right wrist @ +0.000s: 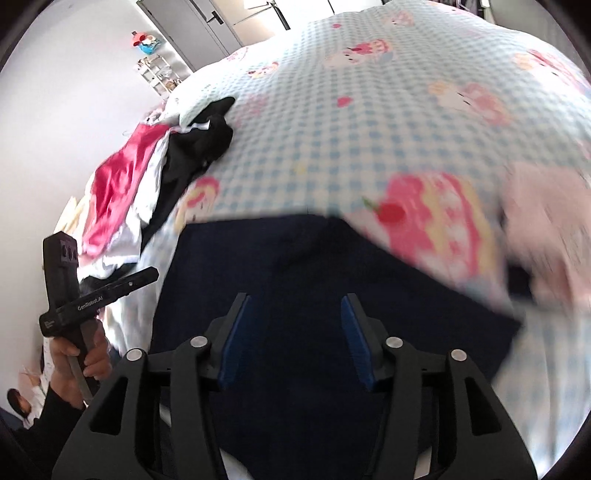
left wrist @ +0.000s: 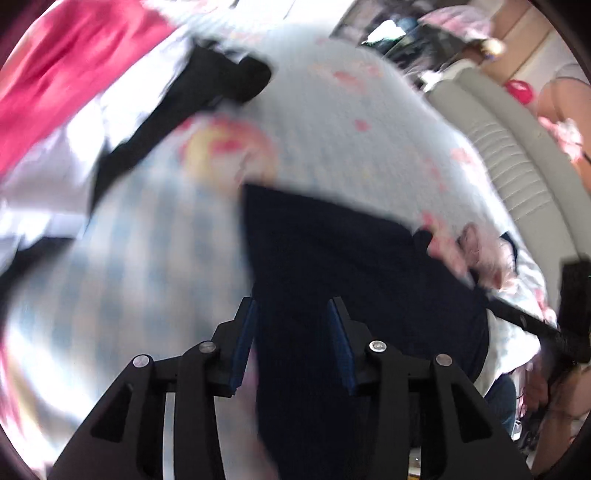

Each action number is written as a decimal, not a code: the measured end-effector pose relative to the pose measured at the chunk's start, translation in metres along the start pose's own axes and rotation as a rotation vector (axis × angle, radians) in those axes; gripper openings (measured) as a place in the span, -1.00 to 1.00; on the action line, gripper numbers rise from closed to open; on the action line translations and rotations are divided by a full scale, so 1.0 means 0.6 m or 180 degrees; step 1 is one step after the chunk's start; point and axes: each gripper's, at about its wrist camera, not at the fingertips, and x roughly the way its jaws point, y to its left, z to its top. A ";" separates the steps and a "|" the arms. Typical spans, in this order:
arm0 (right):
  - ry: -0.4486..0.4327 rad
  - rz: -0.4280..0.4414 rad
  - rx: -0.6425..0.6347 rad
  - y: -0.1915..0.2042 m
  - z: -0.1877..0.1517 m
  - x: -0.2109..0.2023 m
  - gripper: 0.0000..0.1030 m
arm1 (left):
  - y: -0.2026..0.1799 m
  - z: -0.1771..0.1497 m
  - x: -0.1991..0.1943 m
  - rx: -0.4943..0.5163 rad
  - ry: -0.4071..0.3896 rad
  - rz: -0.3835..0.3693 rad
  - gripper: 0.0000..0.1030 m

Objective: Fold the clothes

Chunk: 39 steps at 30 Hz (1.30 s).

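- On the bed, a blue gingham sheet (right wrist: 369,122) with pink cartoon prints covers everything, pretty blurry in spots.
- Near edge of that sheet: navy garment (right wrist: 314,280) lying flat.
- Left gripper (left wrist: 291,332) and right gripper (right wrist: 295,328) hover over the navy garment, both spread apart, gripping nothing.
- Far left of the sheet: pile of clothes (right wrist: 147,184), red, white, black.
- Beyond it, white wall (right wrist: 74,92) and a door (right wrist: 199,22).

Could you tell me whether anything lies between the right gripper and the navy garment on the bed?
Nothing visible does. The right gripper is open directly over the navy garment, with only bare cloth ahead of its fingers. The pile of red, white and black clothes lies off to the left.
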 end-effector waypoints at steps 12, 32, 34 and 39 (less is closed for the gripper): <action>0.0258 0.0001 0.0593 -0.028 -0.264 -0.023 0.25 | 0.012 -0.162 -0.030 -0.0343 0.0179 -0.0306 -0.18; -0.0024 -0.0210 0.0316 -0.013 -0.279 -0.038 -0.64 | -0.027 -0.204 -0.021 0.0059 0.0394 -0.0123 -0.55; 0.0154 -0.0075 0.0631 -0.042 -0.299 -0.011 -0.55 | -0.022 -0.203 -0.022 0.0020 0.0424 -0.0120 -0.50; 0.0061 0.0159 0.0969 -0.075 -0.317 -0.034 -0.21 | -0.030 -0.203 -0.073 0.0097 0.0084 -0.0155 -0.51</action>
